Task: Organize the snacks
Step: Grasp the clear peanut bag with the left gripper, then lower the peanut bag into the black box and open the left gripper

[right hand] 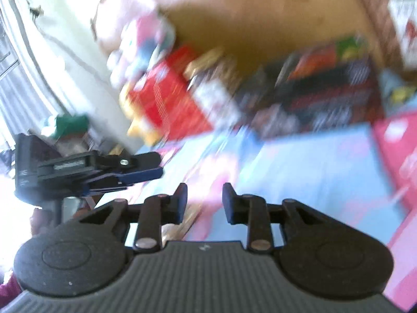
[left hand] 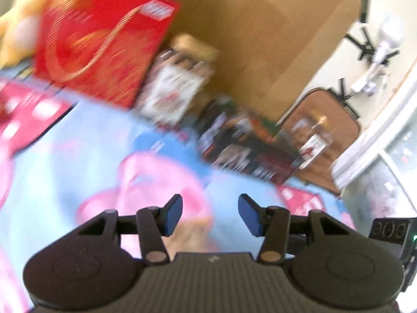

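Note:
Both views are motion-blurred. My left gripper (left hand: 210,215) is open and empty above a blue and pink patterned cloth (left hand: 78,156). Ahead of it lie a red snack box (left hand: 104,44), a white and brown snack pack (left hand: 174,88) and a dark snack box (left hand: 245,146), in front of a large cardboard box (left hand: 260,39). My right gripper (right hand: 204,203) is open and empty above the same cloth (right hand: 299,161). It faces the red box (right hand: 169,99), the dark box (right hand: 325,96) and the cardboard box (right hand: 247,7). The left gripper (right hand: 156,168) shows at its left, seen side-on.
A pink-red pack (left hand: 23,109) lies at the left on the cloth, another (right hand: 398,151) at the right. A brown chair seat (left hand: 325,135) holds a small white pack. A yellow plush toy (left hand: 20,26) sits at the far left. Windows line the room's edge.

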Tool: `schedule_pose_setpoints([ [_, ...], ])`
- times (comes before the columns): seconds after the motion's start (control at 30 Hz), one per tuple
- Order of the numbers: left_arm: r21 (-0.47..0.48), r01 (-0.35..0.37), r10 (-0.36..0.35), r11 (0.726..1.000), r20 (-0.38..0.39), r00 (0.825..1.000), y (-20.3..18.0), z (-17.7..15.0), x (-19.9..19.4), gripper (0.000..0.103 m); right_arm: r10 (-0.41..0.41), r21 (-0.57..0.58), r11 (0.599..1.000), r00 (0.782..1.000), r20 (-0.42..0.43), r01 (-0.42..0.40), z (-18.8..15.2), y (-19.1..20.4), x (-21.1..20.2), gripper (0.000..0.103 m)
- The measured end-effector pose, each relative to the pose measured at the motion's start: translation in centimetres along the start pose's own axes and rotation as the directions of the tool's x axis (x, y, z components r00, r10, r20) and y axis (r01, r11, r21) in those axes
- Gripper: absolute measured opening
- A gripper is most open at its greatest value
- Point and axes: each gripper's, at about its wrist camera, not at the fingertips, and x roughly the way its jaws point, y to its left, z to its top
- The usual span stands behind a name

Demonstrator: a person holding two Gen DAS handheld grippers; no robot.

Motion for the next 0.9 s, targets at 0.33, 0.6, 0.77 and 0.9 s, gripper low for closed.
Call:
schedule_pose_setpoints([
  [0.33,-0.108,0.060,-0.068,0.992,-0.070,0.995,2.9,-4.0,0.6,0.040,-0.091,-0.166,0.984,0.983,-0.161,0.064,-3.5,5.4,4.9,0.047],
  [0.6,-0.027,0.111,-0.112,0.993,-0.011,0.994,-0.5,-1.9,0.5,0.035,-0.093,-0.197,0.977,0.995,-0.044,0.083,-2.1,5.5,3.5,0.030],
  [0.77,0.076,0.154,-0.159,0.985,0.060,0.985,-4.6,2.9,2.2,0.035,-0.113,-0.271,0.953,0.988,0.102,0.137,2.4,5.5,1.4,0.030],
  [0.9,0.130,0.132,-0.144,0.983,0.083,0.986,-7.1,6.7,6.0,0.035,-0.152,-0.318,0.926,0.973,0.175,0.202,6.7,4.1,1.7,0.030],
])
